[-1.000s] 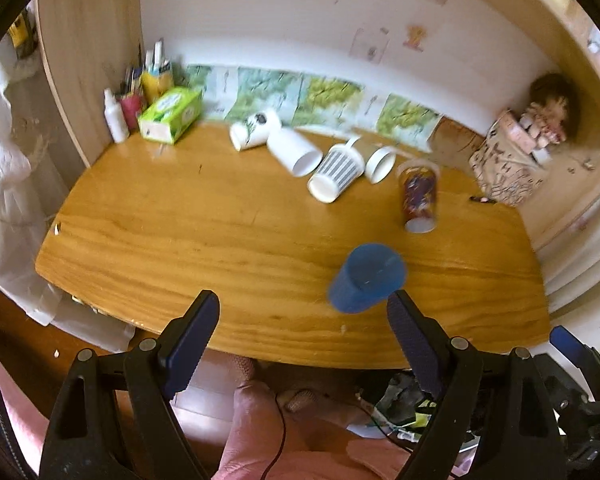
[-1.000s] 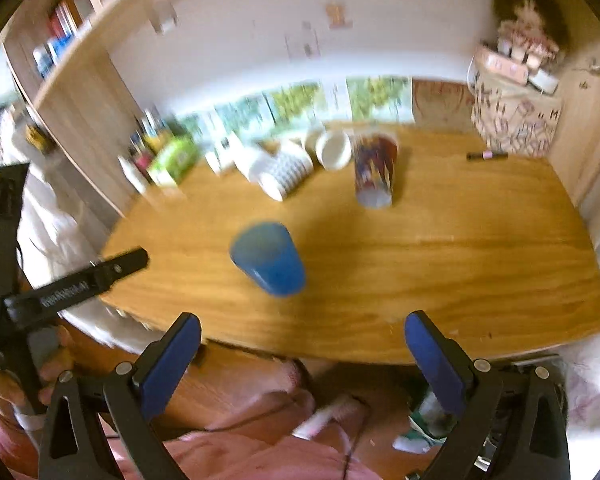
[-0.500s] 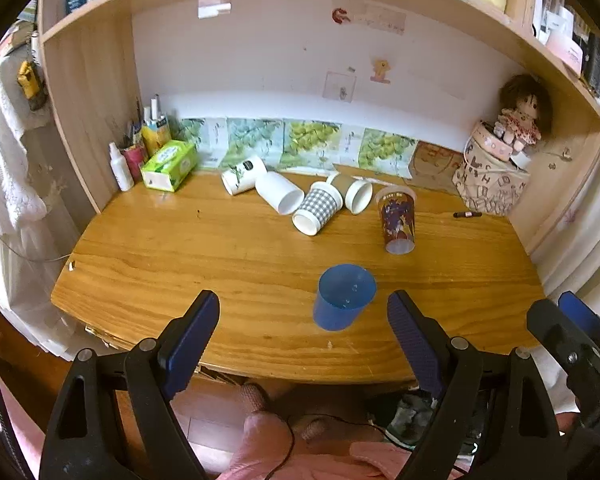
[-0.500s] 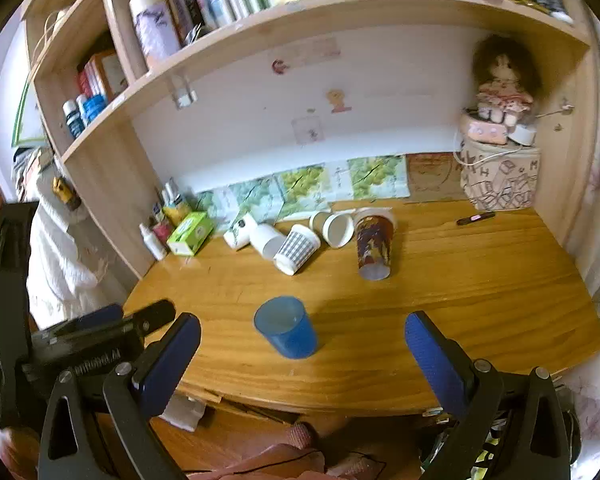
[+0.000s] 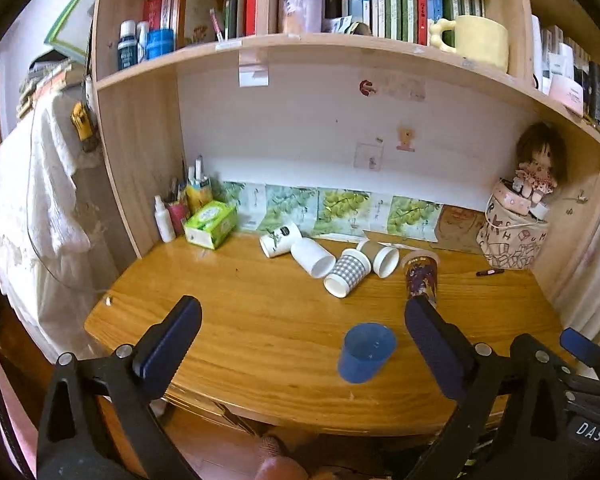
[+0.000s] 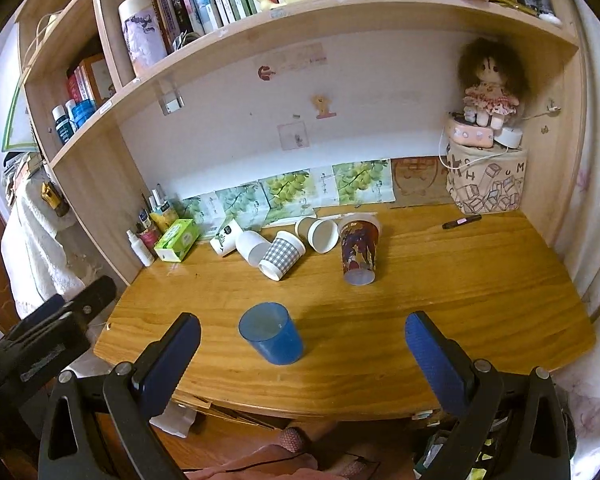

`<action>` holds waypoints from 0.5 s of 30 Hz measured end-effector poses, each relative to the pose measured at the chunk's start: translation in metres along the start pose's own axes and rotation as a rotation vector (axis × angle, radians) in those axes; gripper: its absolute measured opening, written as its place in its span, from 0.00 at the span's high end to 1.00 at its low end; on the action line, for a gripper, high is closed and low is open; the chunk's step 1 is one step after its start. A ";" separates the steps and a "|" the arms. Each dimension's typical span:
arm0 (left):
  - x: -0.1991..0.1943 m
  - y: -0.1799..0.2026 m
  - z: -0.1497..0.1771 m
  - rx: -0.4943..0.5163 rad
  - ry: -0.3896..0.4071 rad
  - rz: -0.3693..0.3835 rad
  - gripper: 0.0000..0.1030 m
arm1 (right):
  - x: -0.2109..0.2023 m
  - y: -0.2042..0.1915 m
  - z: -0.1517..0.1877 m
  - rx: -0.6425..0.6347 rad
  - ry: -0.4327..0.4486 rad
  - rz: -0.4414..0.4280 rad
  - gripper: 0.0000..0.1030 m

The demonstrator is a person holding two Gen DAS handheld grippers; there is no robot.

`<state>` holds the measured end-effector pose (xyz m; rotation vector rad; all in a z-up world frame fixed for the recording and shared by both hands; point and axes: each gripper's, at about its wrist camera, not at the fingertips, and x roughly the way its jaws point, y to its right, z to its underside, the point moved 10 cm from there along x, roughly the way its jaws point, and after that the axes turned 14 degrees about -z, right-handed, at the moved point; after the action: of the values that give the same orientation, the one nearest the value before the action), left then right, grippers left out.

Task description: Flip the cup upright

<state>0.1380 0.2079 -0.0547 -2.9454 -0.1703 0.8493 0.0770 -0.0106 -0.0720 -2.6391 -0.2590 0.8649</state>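
Note:
A blue plastic cup (image 5: 365, 353) stands upright, mouth up, near the desk's front edge; it also shows in the right wrist view (image 6: 272, 333). Behind it a printed tall cup (image 5: 421, 275) (image 6: 358, 250) stands mouth down. A checked cup (image 5: 347, 273) (image 6: 281, 255), a white cup (image 5: 313, 257), a leaf-print cup (image 5: 279, 239) and a brown cup (image 5: 378, 257) lie on their sides. My left gripper (image 5: 300, 332) is open and empty, held back in front of the desk. My right gripper (image 6: 300, 340) is open and empty, also back from the desk edge.
The wooden desk (image 5: 260, 320) sits under a bookshelf. A green tissue box (image 5: 211, 225), bottles and pens stand at the back left. A patterned bag with a doll (image 5: 514, 236) stands at the back right, a pen (image 5: 489, 272) beside it.
Both grippers have pulled back and tilted up, so the shelf comes into view. The blue cup, blurred and tilted a second ago, now stands still and upright.

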 end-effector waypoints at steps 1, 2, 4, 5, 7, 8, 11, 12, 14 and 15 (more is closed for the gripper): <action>0.000 0.000 -0.001 0.007 0.005 -0.011 0.01 | 0.001 0.000 0.000 -0.002 -0.003 0.000 0.01; 0.001 0.001 -0.001 0.010 0.006 -0.013 0.01 | 0.002 -0.001 0.000 -0.002 -0.006 -0.002 0.01; 0.001 0.003 0.000 0.016 0.004 -0.011 0.01 | 0.005 0.000 0.002 0.000 -0.017 -0.001 0.01; 0.001 0.004 0.000 0.019 0.004 -0.011 0.01 | 0.006 0.000 0.003 -0.001 -0.021 0.001 0.01; -0.001 0.006 0.001 0.021 0.009 -0.009 0.01 | 0.006 0.000 0.003 -0.001 -0.021 0.001 0.01; -0.001 0.006 0.001 0.021 0.011 -0.009 0.01 | 0.006 0.000 0.002 -0.001 -0.020 0.002 0.01; 0.000 0.006 0.000 0.021 0.011 -0.012 0.01 | 0.008 0.001 0.002 0.002 -0.017 0.004 0.00; -0.001 0.007 0.000 0.021 0.011 -0.011 0.01 | 0.008 0.001 0.002 0.001 -0.018 0.007 0.01; -0.001 0.007 0.000 0.021 0.012 -0.010 0.01 | 0.009 0.001 0.002 -0.001 -0.020 0.006 0.00; -0.001 0.007 0.000 0.022 0.013 -0.010 0.01 | 0.009 0.000 0.002 -0.002 -0.020 0.005 0.00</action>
<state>0.1382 0.2005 -0.0550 -2.9266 -0.1733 0.8247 0.0825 -0.0080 -0.0783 -2.6357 -0.2591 0.8930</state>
